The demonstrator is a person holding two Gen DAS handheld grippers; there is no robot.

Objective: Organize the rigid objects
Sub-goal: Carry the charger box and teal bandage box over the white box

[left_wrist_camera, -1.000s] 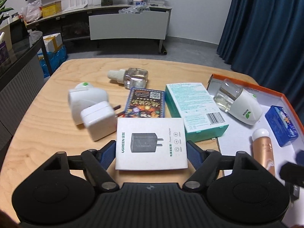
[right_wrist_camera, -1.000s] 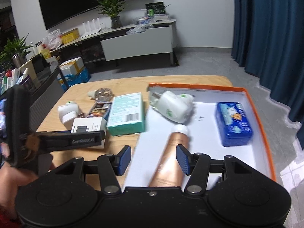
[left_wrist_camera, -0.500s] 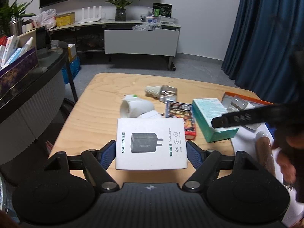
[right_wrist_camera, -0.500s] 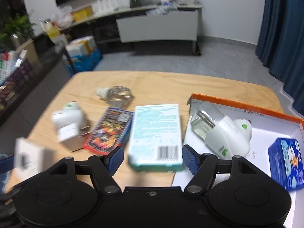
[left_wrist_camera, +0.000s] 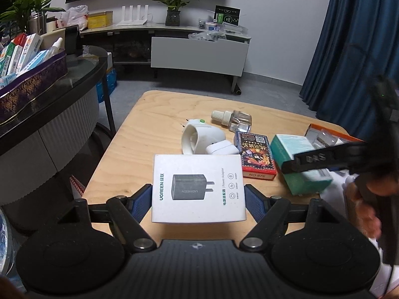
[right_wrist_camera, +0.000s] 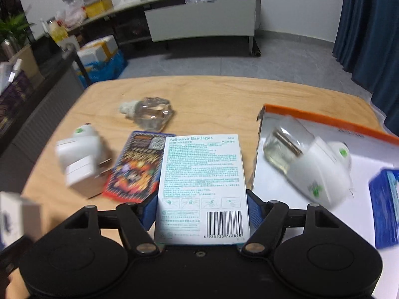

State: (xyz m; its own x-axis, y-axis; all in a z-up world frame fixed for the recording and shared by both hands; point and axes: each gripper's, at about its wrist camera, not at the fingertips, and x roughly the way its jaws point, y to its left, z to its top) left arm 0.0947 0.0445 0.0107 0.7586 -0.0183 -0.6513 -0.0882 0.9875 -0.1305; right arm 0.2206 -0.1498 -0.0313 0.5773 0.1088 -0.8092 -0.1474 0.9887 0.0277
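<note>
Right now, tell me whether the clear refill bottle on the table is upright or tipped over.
Tipped over. The clear refill bottle lies on its side on the wooden table, white cap pointing sideways, beyond the card box.

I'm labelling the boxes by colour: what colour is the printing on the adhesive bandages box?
Teal-green print on white, on the adhesive bandages box; clearest in the right wrist view.

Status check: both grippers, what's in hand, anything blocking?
Left gripper shut on white adapter box, lifted. Right gripper jaws just opening, straddling bandage box on the table, not clamped. Card pack close alongside.
</note>
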